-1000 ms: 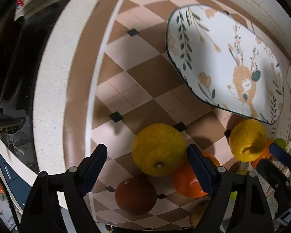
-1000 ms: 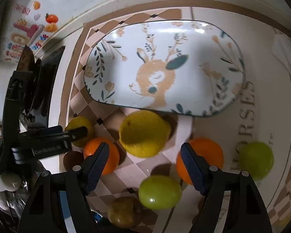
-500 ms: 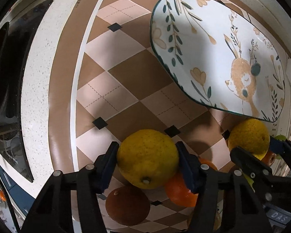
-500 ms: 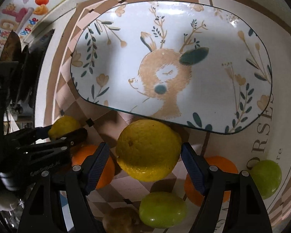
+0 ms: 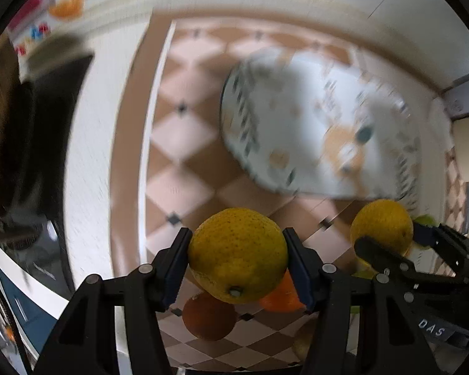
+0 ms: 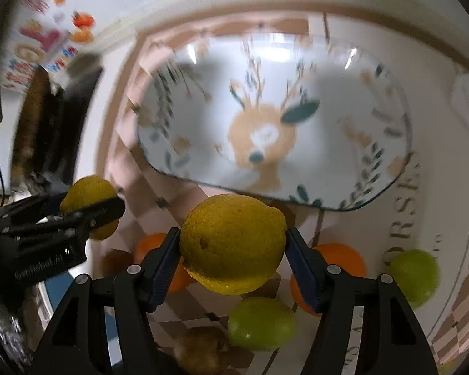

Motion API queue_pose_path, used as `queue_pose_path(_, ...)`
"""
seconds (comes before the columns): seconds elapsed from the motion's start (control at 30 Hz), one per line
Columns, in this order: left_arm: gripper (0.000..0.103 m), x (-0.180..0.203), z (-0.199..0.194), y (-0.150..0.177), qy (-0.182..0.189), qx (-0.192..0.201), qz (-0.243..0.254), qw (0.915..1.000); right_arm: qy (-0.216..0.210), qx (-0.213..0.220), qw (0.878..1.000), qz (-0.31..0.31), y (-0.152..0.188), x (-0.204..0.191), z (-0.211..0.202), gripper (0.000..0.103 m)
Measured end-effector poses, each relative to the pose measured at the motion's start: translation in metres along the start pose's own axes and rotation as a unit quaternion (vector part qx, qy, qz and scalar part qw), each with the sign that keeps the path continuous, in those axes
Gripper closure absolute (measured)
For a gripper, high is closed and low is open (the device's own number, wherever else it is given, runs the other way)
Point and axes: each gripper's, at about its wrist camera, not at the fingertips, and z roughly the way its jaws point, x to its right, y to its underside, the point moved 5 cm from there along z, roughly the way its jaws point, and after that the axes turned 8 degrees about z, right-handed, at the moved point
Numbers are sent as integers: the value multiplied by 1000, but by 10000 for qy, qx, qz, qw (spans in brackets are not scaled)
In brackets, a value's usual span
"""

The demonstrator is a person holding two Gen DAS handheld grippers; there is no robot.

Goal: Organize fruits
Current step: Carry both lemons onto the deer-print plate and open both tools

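Observation:
My left gripper (image 5: pixel 237 236) is shut on a round yellow citrus (image 5: pixel 237 259) and holds it above the checked mat (image 5: pixel 184 143). In the right wrist view it shows at the left as the left gripper (image 6: pixel 84 203), with the same yellow citrus (image 6: pixel 87 189). A lemon (image 6: pixel 233 243) sits between the pads of my right gripper (image 6: pixel 232 237), whose jaws are closing onto its sides. The deer-print plate (image 6: pixel 328 125) lies beyond both grippers with nothing on it. The left wrist view is blurred; the deer-print plate (image 5: pixel 297 109) is at its upper right.
On the mat under the grippers lie loose fruits: an orange (image 6: pixel 340 259), two green ones (image 6: pixel 414 276) (image 6: pixel 261 323), a brown one (image 6: pixel 203 348) and another orange (image 6: pixel 159 250). A dark stove top (image 5: pixel 47 118) borders the left; a wall with stickers (image 6: pixel 47 40) stands behind.
The left jaws closed on the yellow citrus and lifted it off the mat. The right gripper moved forward around the lemon and its jaws narrowed onto it.

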Motion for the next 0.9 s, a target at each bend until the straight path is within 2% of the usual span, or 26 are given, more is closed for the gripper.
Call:
queue_pose_path(0.17, 47, 17, -40, -50, 14, 572, 236, 9981, -36, 616, 9981, 67, -34, 8, -46, 34)
queue_pose_path(0.33, 47, 23, -36, -95, 85, 692, 371, 9969, 38, 863, 9954, 402, -84, 40, -53, 34)
queue_pose_path(0.47, 47, 26, -1, -127, 625, 293, 72, 9976, -20, 837, 9943, 663, -117, 61, -37, 34)
queue_pose_path(0.57, 47, 25, 28, -141, 1198, -106, -362, 9921, -124, 679, 9941, 842, -136, 73, -20, 34)
queue_pose_path(0.63, 47, 25, 46, -146, 1423, -346, -543, 9877, -158, 605, 9940, 895, -143, 73, -11, 34)
queue_pose_path(0.9, 47, 32, 75, -149, 1551, -823, -663, 9822, -107, 276, 9968, 749, -151, 62, 18, 34)
